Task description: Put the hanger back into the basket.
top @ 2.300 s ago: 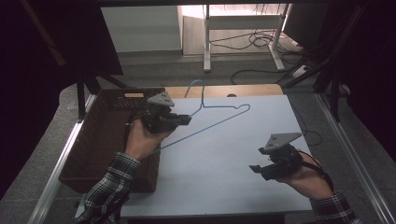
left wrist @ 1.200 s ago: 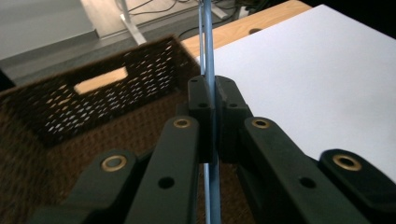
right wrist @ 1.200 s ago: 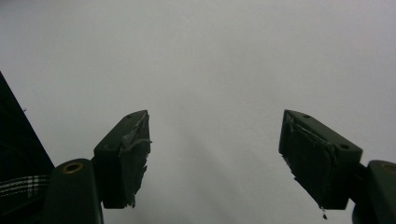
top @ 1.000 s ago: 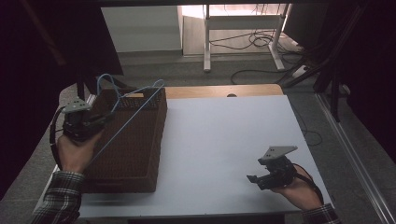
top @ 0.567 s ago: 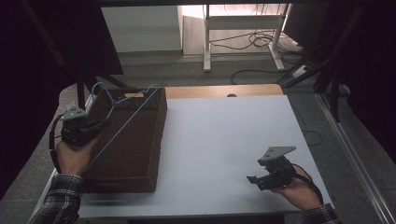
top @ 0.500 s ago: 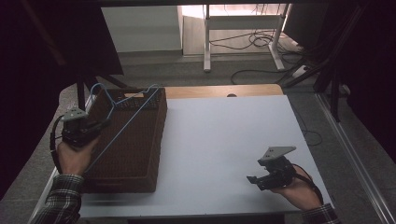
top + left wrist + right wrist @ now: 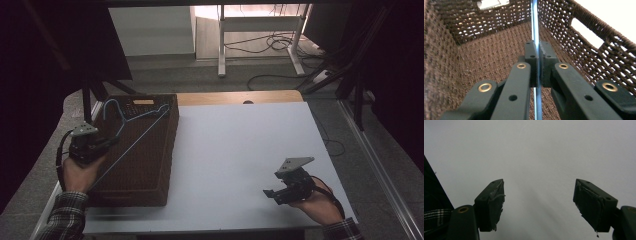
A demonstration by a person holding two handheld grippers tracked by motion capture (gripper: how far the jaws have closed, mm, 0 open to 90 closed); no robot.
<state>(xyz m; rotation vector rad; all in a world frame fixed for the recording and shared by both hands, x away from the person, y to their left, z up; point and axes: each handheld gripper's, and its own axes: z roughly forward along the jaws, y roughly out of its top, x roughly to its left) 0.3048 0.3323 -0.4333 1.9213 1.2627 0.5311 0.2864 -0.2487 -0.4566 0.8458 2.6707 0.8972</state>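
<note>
Blue wire hanger (image 7: 131, 131) clamped in left gripper (image 7: 537, 53) over wicker basket (image 7: 150, 165); right gripper (image 7: 539, 202) wide (nothing between pads).

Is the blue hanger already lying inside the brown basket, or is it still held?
Still held. The left tongs are shut on the blue hanger, which slants over the brown basket, hook near its far wall.

Bench (image 7: 240, 150): wide bare surface, centre to right of frame. Obstacles: wicker basket (image 7: 145, 165) at left, blue hanger (image 7: 131, 131) slanting across its opening.
</note>
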